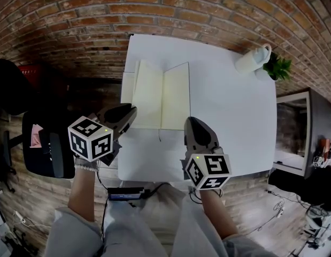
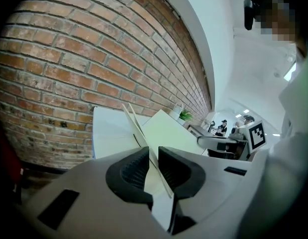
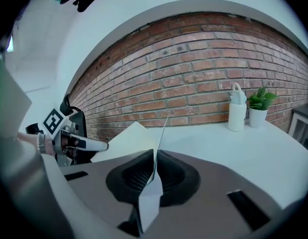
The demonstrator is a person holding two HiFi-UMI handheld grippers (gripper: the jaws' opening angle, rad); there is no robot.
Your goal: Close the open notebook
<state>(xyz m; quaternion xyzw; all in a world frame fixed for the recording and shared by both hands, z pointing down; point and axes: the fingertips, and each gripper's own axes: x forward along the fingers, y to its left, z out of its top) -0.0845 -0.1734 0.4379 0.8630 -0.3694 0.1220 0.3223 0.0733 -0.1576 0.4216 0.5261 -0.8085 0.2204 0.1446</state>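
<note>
The open notebook with cream pages lies on the white table, its spine running away from me. My left gripper is at the near left corner, and in the left gripper view its jaws are closed on the raised left cover and pages. My right gripper is at the near right corner. In the right gripper view its pads pinch a thin right-hand leaf that stands on edge. The right-hand side is lifted off the table.
A white bottle and a small potted plant stand at the far right corner of the table. A black chair is left of the table. A brick wall runs behind it. A cabinet is on the right.
</note>
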